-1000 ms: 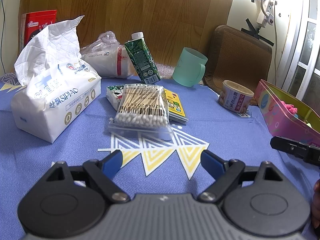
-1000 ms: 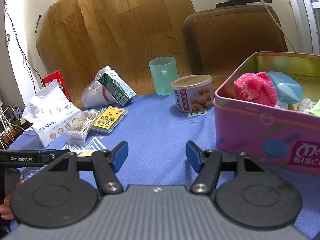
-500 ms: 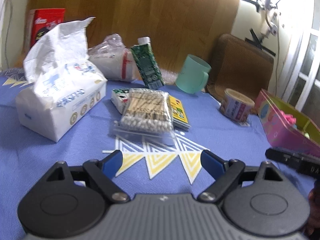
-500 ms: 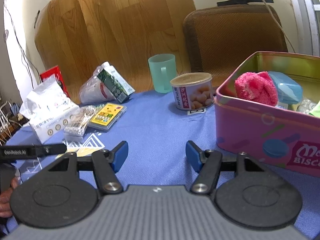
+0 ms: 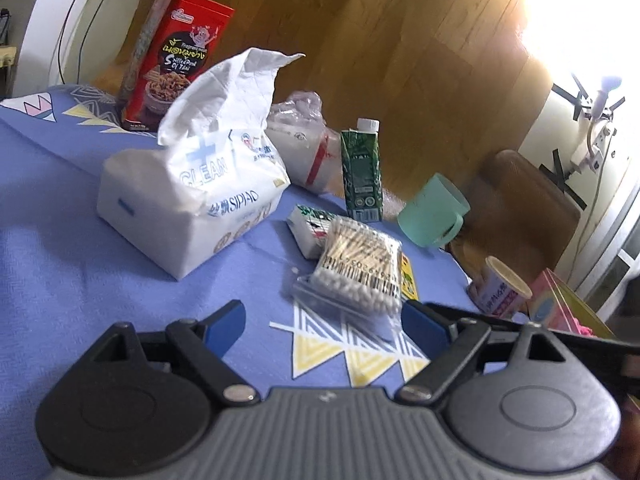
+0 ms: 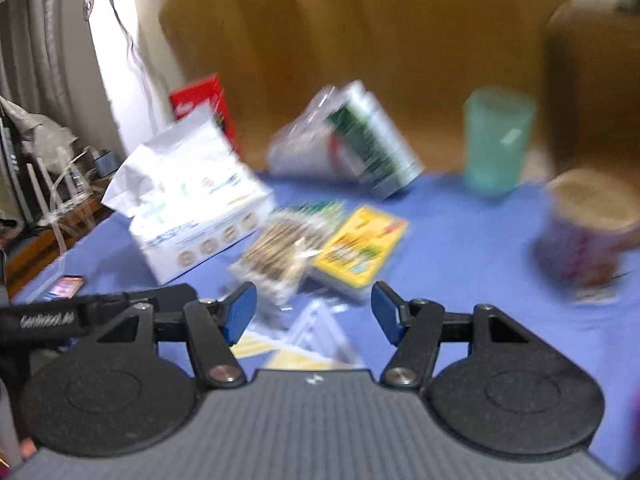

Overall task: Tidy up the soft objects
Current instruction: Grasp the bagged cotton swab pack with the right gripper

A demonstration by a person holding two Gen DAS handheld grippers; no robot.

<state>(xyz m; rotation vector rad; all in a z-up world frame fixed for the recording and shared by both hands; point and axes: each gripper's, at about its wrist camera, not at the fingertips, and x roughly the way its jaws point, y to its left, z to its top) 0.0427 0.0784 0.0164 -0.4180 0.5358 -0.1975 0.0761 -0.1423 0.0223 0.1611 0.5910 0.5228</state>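
Tabletop under a blue cloth point(image 5: 80, 264) with yellow and white triangle motifs, seen from both wrist cameras; the right view is blurred. The left gripper point(image 5: 324, 326) stands wide apart above the cloth with nothing between its blue pads point(image 5: 224, 326), tilted so that the scene appears slanted. Just ahead of it lies a clear bag of cotton swabs point(image 5: 360, 268), resting partly on a small white box point(image 5: 310, 228) and a flat yellow pack point(image 5: 408, 280). To the left sits the tissue pack point(image 5: 188, 196), a soft white packet with one sheet standing up from its top slot. Behind it stands a red tin point(image 5: 176, 60); beside it lies a crumpled plastic bag point(image 5: 300, 144), and next to that a green carton point(image 5: 360, 172) stands upright. A mint cup point(image 5: 434, 216) lies further right, then a can point(image 5: 500, 288) and the edge of a pink tin point(image 5: 560, 308) with something pink inside, near the right border. The right gripper point(image 6: 314, 316) is also parted, empty, at a moderate width, aimed at the swabs point(image 6: 280, 252) and yellow pack point(image 6: 360, 248). In that view the tissue pack point(image 6: 192, 200) sits left of centre, with the body of the left gripper point(image 6: 80, 316) crossing the lower left corner.
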